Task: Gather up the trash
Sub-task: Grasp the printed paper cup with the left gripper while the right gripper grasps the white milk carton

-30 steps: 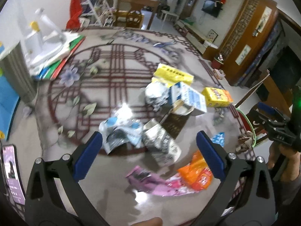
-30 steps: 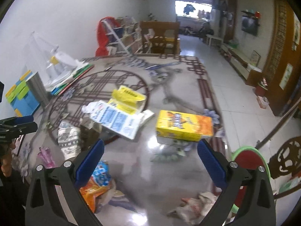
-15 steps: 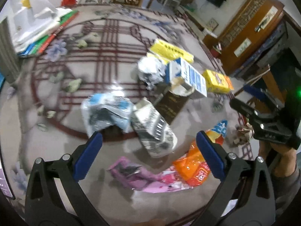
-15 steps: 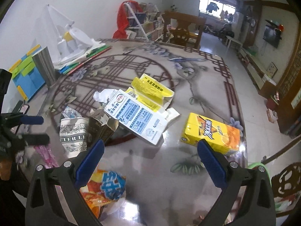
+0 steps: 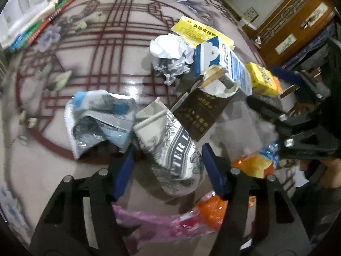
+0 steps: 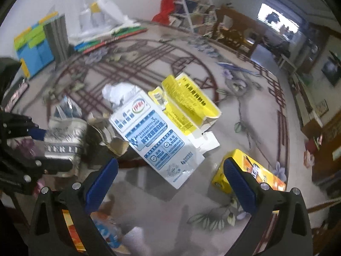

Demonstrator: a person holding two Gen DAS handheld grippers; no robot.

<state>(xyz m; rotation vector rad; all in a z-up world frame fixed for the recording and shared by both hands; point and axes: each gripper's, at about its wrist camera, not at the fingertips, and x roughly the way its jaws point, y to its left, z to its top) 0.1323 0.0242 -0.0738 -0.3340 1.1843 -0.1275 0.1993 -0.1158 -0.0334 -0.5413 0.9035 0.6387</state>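
Jaws of left hand-held gripper (image 5: pixel 167 170) closing (around crushed paper cup (image 5: pixel 170 149)).

The right gripper (image 6: pixel 170 179) hangs wide open over the milk carton (image 6: pixel 156 137); a flattened yellow box (image 6: pixel 187 102) touches the carton's far side; a paper cup (image 6: pixel 64 136) lies left of it, between the left gripper's (image 6: pixel 40 147) fingers.

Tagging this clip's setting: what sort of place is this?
Most likely a home living room: a patterned table strewn with trash, a wall TV, and wooden chairs near a window.
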